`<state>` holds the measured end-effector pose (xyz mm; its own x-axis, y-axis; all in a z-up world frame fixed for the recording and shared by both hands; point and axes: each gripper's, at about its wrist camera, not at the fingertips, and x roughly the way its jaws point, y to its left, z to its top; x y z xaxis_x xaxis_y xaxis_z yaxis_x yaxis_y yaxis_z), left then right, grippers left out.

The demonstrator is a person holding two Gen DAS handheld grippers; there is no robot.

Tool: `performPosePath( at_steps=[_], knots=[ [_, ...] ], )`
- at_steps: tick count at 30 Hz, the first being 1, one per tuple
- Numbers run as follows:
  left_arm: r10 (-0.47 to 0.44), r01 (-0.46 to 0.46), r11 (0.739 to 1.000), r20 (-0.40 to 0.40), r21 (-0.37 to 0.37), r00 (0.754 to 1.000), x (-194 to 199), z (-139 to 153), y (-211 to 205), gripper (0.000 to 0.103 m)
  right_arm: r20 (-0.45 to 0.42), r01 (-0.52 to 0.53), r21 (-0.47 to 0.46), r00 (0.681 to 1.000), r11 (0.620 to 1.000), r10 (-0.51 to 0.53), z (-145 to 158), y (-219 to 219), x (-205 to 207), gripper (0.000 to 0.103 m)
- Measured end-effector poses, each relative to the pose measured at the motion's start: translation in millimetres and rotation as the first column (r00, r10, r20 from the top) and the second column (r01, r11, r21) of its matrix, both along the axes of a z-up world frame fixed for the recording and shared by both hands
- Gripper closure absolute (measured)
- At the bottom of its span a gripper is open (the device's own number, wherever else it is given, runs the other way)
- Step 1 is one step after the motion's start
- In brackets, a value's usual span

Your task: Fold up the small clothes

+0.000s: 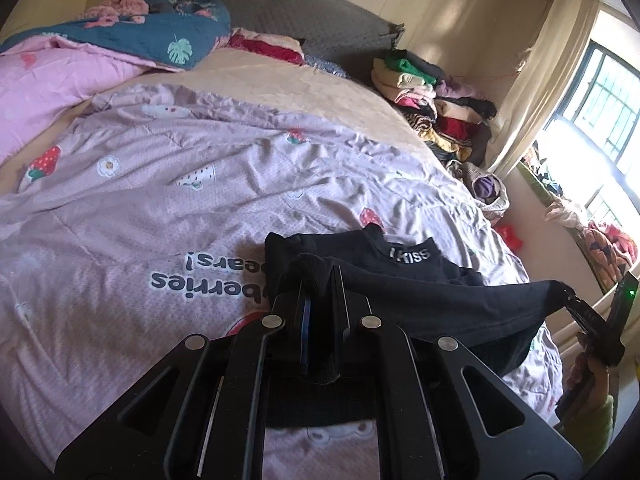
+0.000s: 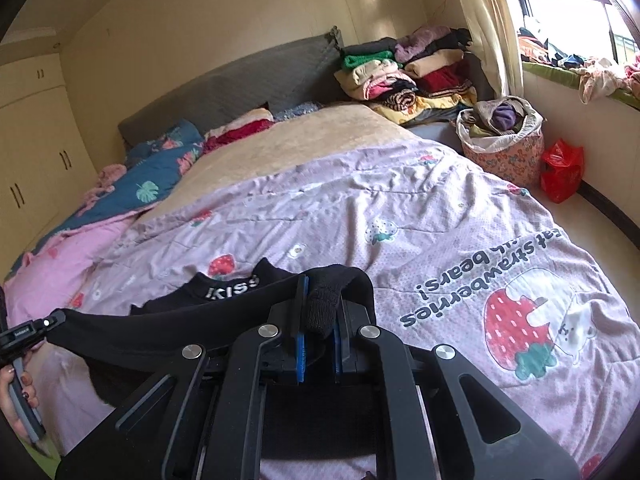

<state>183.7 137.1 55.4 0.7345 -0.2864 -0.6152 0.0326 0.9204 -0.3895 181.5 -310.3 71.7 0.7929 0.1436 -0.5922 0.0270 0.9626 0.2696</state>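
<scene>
One black garment (image 1: 420, 280), white "KISS" lettering on collar, lies near foot edge of bed, hem lifted off purple strawberry quilt (image 1: 200, 184) and stretched between my two grippers. My left gripper (image 1: 318, 276): jaws clamped on bunched hem corner. My right gripper (image 2: 320, 304): jaws clamped on other hem corner. I count two folded-clothes stacks (image 2: 404, 72) by headboard corner, one floral laundry basket (image 2: 504, 140) beside bed's right edge, one red bag (image 2: 562, 170) next to it.
</scene>
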Motion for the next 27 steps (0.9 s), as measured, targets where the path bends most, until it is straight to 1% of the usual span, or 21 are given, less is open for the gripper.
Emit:
performPosePath(
  at_steps=[6, 12, 14, 16, 17, 18, 19, 20, 21, 22, 24, 27],
  knots=[
    [-0.003, 0.004, 1.0, -0.03, 0.026, 1.0, 22.9, -15.4, -1.9, 0.1, -0.031, 0.03, 0.01, 0.999, 0.999, -0.03, -18.3, -2.4, 21.3, 0.094],
    [-0.004, 0.006, 1.0, -0.057, 0.031, 0.998, 33.6, -30.1, -2.2, 0.098, -0.072, 0.055, 0.03, 0.996, 0.998, -0.053, -40.0, -2.3, 34.2, 0.094],
    [-0.01, 0.012, 0.999, -0.064, 0.037, 0.998, 34.2, -33.2, -3.8, 0.098, -0.083, 0.063, 0.023, 0.995, 0.998, -0.061, -45.1, -0.5, 35.8, 0.089],
    [-0.013, 0.016, 0.999, -0.066, 0.051, 0.998, 34.0, -34.8, -5.0, 0.096, -0.081, 0.073, 0.012, 0.994, 0.997, -0.072, -47.1, -0.2, 34.5, 0.072],
    [-0.014, 0.018, 0.998, -0.066, 0.053, 0.998, 33.8, -34.9, -5.3, 0.094, -0.079, 0.08, 0.012, 0.994, 0.997, -0.079, -47.7, -1.4, 33.2, 0.067],
    [-0.015, 0.018, 0.998, -0.063, 0.054, 0.998, 32.8, -34.4, -5.9, 0.09, -0.075, 0.084, 0.013, 0.994, 0.996, -0.083, -47.8, -2.0, 31.7, 0.06],
    [-0.009, 0.012, 0.998, -0.059, 0.062, 0.998, 31.8, -33.3, -6.1, 0.083, -0.071, 0.087, 0.012, 0.994, 0.996, -0.086, -47.6, -2.4, 29.9, 0.059],
    [0.011, -0.007, 0.996, -0.046, 0.087, 0.999, 29.7, -30.5, -6.7, 0.061, -0.065, 0.085, 0.01, 0.994, 0.996, -0.084, -47.1, -2.3, 26.9, 0.059],
    [0.026, -0.023, 0.994, -0.028, 0.107, 0.999, 27.4, -26.8, -6.6, 0.051, -0.058, 0.083, 0.005, 0.995, 0.997, -0.082, -46.3, -1.4, 23.8, 0.059],
    [0.035, -0.034, 0.993, -0.006, 0.114, 0.999, 24.3, -21.9, -5.5, 0.051, -0.055, 0.081, 0.003, 0.995, 0.997, -0.081, -45.9, -1.0, 21.6, 0.059],
    [0.034, -0.035, 0.992, 0.009, 0.12, 0.999, 20.9, -16.6, -5.3, 0.051, -0.04, 0.06, -0.001, 0.997, 0.998, -0.06, -43.8, 3.2, 14.9, 0.059],
    [-0.001, -0.001, 0.992, 0.014, 0.129, 1.0, 15.3, -13.0, -12.2, 0.051, -0.03, 0.01, 0.001, 1.0, 1.0, -0.01, -41.2, 14.5, 6.9, 0.059]
  ],
)
